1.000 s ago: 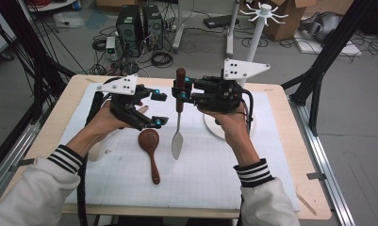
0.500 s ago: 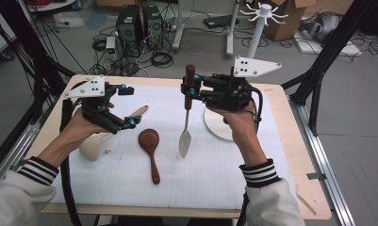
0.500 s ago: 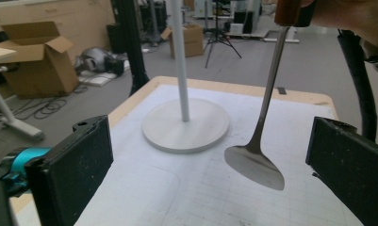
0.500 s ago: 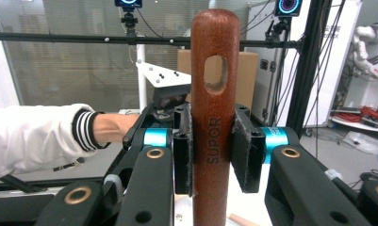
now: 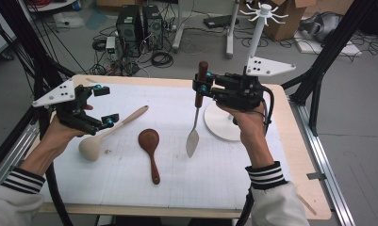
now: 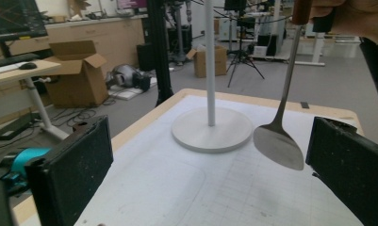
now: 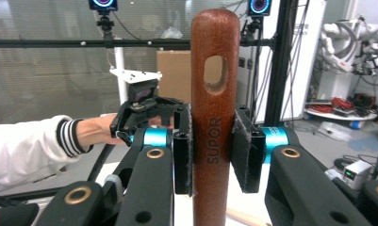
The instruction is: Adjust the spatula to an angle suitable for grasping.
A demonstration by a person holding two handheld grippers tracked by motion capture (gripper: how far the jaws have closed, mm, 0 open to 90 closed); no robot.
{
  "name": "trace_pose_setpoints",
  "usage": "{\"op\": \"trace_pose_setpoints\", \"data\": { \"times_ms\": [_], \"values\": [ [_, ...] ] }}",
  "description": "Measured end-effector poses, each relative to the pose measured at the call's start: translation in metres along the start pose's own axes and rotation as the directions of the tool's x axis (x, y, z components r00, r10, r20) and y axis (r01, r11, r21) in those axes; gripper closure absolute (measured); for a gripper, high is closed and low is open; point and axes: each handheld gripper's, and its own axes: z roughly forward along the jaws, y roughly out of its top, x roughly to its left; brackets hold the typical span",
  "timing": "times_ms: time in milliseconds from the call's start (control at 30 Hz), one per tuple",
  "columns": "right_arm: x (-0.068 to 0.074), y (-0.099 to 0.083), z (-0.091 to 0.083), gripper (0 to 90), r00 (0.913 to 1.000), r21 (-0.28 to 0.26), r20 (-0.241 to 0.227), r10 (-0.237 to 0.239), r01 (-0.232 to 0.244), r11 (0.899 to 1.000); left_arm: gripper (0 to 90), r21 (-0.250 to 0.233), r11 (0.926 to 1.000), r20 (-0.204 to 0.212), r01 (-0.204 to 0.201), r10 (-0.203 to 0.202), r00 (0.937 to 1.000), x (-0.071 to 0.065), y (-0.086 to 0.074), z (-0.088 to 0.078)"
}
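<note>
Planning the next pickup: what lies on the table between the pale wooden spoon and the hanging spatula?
In the high view, a dark wooden spoon lies between the pale wooden spoon and the spatula.

Reddish-brown wooden handle point(image 7: 214, 117) on a silver spatula point(image 5: 193, 141), dark brown spoon point(image 5: 150, 146), pale spoon point(image 5: 93, 145) — black-and-white striped cuffs point(image 5: 266, 175).

We see even, soft overhead light across the tabletop point(image 5: 130, 188), with only faint shadows and no harsh glare. The high view looks slightly soft. In the left gripper view, the near pads point(image 6: 73, 174) blur, and the far room stays fairly sharp.
</note>
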Motion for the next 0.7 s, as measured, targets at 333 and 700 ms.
{"op": "trace_pose_setpoints", "data": {
  "times_ms": [333,700],
  "values": [
    [-0.004,-0.002,-0.016,73.2,0.9974,0.002,0.069,0.019,-0.020,1.000,1.7,-0.024,0.9997,-0.109,0.010,-0.013,0.9939,-0.002,-0.019,-0.020],
    [-0.001,-0.001,-0.040,73.2,0.9892,0.001,0.146,0.011,-0.011,1.000,1.7,-0.043,0.9969,-0.139,0.066,-0.071,0.9877,-0.001,-0.052,-0.040]
  ]
}}
